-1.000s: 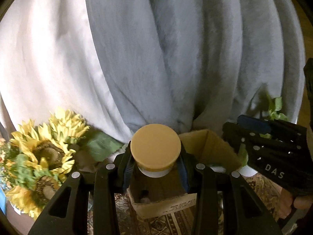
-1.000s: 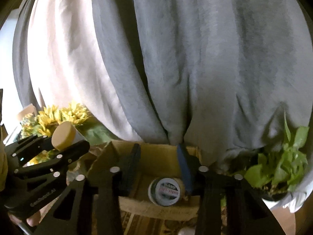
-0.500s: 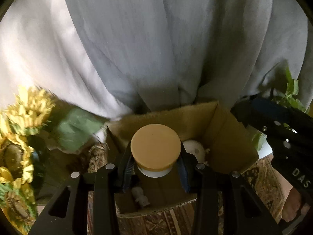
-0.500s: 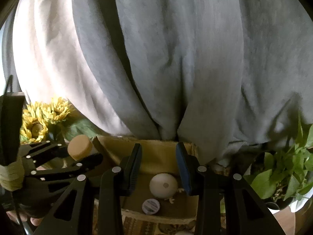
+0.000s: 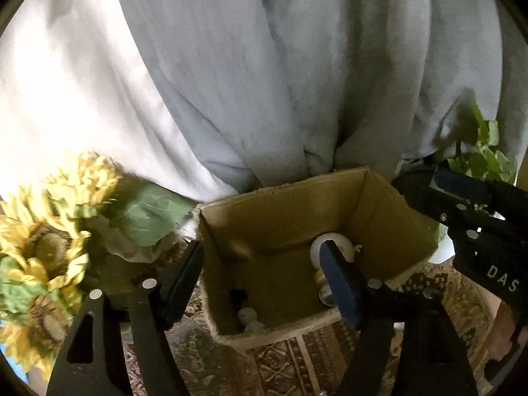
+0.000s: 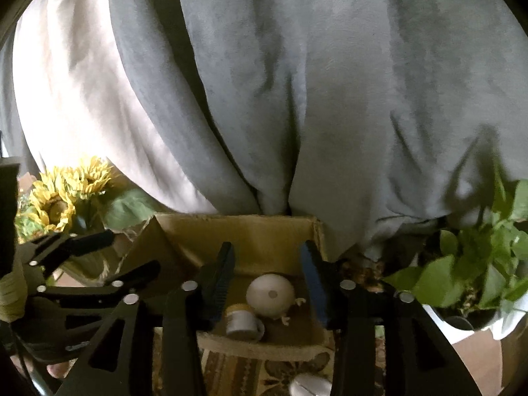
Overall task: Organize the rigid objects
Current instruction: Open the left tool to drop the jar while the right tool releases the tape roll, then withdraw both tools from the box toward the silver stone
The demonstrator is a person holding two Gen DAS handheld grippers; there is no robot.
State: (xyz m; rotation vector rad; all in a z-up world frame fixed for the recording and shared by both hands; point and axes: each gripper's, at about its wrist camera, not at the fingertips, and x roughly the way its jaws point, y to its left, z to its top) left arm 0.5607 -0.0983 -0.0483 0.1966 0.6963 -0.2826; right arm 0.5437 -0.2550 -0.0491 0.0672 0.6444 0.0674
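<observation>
An open cardboard box [image 5: 287, 208] stands on a patterned cloth; it also shows in the right wrist view [image 6: 237, 231]. Inside lie a white egg-shaped object [image 6: 270, 293], the small jar with a tan lid [image 6: 241, 321] on its side, and a small pale figure [image 5: 247, 316]. My left gripper [image 5: 264, 260] is open and empty above the box's front left part. My right gripper [image 6: 267, 264] is open and empty over the box, above the white object. Each gripper shows in the other's view, the right [image 5: 468, 211] and the left [image 6: 99, 257].
Artificial sunflowers [image 5: 49, 231] stand left of the box. A leafy green plant in a white pot [image 6: 478, 264] stands to its right. Grey and white curtains [image 6: 297, 99] hang close behind. A white object [image 6: 310, 384] lies on the cloth in front of the box.
My left gripper has opened and let go of the tan-lidded jar, which now lies in the box beside the white object. Both grippers have stayed over the box.
</observation>
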